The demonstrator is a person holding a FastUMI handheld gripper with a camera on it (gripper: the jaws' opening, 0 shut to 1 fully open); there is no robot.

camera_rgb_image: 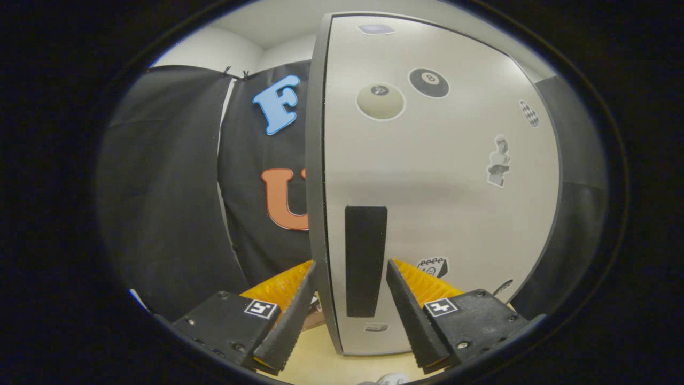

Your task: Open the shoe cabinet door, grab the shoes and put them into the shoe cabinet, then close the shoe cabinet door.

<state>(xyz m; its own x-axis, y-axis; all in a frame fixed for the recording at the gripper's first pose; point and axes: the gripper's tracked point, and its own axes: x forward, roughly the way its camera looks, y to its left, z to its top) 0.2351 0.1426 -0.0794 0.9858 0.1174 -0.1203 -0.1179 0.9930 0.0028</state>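
Observation:
The shoe cabinet door [438, 176] stands close ahead, pale grey with several stickers and a dark rim. Its thick left edge [316, 214] faces me, so the door is swung out. A black vertical handle strip [365, 256] runs down the door near that edge. My gripper [351, 263] straddles the edge and the handle: the left finger [296, 310] lies against the far side of the door edge and the right finger [409, 310] presses the door face beside the handle. A small pale object [393, 378] peeks out below the fingers; I cannot tell what it is.
Black cloth [171, 187] hangs as the booth wall to the left of and behind the door. A light wooden surface [320, 361] lies under the fingers. A brownish thing [314, 316] shows low between the left finger and the door edge.

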